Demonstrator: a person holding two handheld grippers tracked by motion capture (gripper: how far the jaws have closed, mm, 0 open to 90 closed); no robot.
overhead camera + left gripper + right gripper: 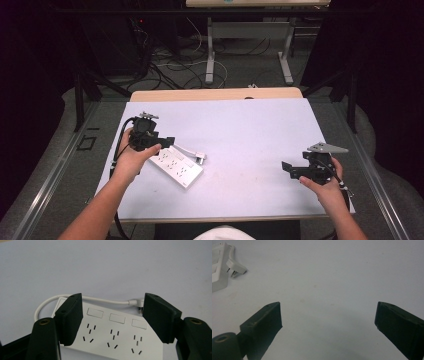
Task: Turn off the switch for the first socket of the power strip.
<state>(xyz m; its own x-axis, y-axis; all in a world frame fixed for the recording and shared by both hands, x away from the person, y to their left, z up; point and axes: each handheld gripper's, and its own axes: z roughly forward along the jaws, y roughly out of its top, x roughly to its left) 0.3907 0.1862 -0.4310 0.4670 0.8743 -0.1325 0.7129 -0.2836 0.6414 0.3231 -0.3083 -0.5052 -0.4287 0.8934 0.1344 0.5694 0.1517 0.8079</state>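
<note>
Power strip lying flat on worktop, short cord looped behind, plug alongside. Left gripper straddling strip, jaws wide, nothing gripped, probably lining up. Right gripper well apart, agape, empty.

White power strip with its short cord and plug obstructs the left half of the table; bare surface between it and the right gripper, apparently unobstructed, permits passage.
</note>
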